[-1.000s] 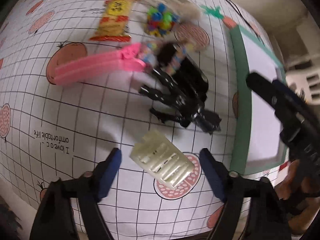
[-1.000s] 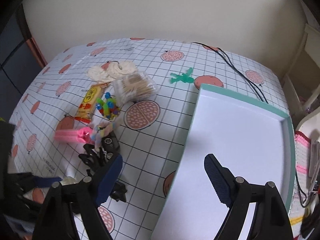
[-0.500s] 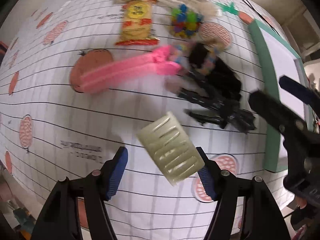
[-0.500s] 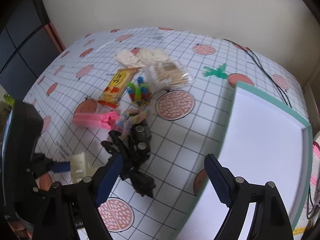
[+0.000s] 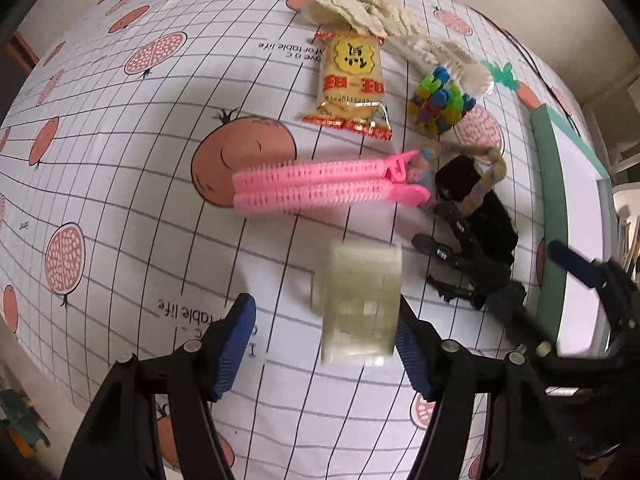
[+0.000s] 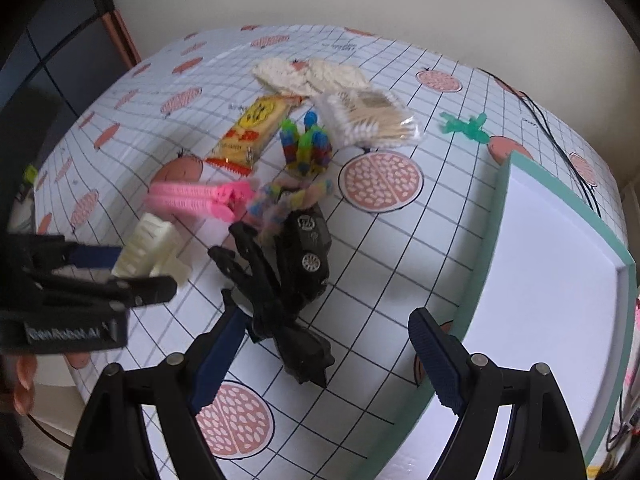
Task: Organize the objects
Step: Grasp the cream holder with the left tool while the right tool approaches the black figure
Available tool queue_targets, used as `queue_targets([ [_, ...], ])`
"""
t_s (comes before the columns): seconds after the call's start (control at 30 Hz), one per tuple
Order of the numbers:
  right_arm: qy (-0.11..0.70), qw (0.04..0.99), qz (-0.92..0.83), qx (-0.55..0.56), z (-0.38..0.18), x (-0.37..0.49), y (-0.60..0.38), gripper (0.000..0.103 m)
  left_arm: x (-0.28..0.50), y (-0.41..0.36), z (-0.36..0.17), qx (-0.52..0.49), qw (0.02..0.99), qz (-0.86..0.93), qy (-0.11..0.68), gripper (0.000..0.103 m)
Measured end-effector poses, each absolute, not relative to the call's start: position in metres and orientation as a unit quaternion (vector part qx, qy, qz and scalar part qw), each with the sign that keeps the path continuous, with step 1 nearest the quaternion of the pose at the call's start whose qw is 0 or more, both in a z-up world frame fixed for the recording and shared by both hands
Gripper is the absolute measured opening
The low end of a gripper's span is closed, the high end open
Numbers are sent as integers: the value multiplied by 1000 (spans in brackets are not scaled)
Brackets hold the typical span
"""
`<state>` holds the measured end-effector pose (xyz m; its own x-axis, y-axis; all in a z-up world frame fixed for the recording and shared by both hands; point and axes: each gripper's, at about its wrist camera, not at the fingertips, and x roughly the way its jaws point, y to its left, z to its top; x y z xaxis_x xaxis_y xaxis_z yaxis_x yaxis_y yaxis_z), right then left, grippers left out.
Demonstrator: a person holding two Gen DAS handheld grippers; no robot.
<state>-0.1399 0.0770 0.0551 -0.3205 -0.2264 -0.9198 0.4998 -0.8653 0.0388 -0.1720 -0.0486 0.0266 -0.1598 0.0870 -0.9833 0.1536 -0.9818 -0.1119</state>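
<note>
My left hand-held gripper (image 5: 324, 340) points down over the cream clip (image 5: 360, 304), jaws apart, one pad just beside it on the worktop (image 5: 120, 200); my right hand-held gripper (image 6: 332, 360) hangs released above the black toy (image 6: 280, 280).

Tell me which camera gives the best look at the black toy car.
The right wrist view: the black toy car shows its wheel, side and roof in sharp focus. The left wrist view catches it only as a dark shape near the edge, tangled with black clips.

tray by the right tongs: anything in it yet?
Empty, in what shows: the tray has a bare white floor; its far right end is cut off.
</note>
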Motion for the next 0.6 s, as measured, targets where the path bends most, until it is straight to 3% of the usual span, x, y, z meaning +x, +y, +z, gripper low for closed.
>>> queue_targets([
  [0.13, 149, 235, -794, 541, 48, -136, 69, 85, -181, -55, 27, 641, 27, -760, 105, 69],
  [0.23, 161, 243, -787, 544, 44, -133, 63, 78, -187, -56, 26, 645, 25, -755, 114, 67],
  [0.33, 167, 250, -781, 547, 41, -131, 60, 71, -193, -54, 26, 646, 14, -754, 118, 53],
  [0.47, 175, 256, -772, 555, 35, -130, 57, 53, -204, -49, 27, 645, 3, -756, 109, 41],
  [0.53, 186, 259, -771, 551, 35, -128, 54, 52, -208, -47, 27, 647, 0, -755, 106, 34],
  [0.6, 189, 265, -769, 551, 35, -126, 52, 52, -213, -46, 28, 647, -2, -756, 101, 33],
])
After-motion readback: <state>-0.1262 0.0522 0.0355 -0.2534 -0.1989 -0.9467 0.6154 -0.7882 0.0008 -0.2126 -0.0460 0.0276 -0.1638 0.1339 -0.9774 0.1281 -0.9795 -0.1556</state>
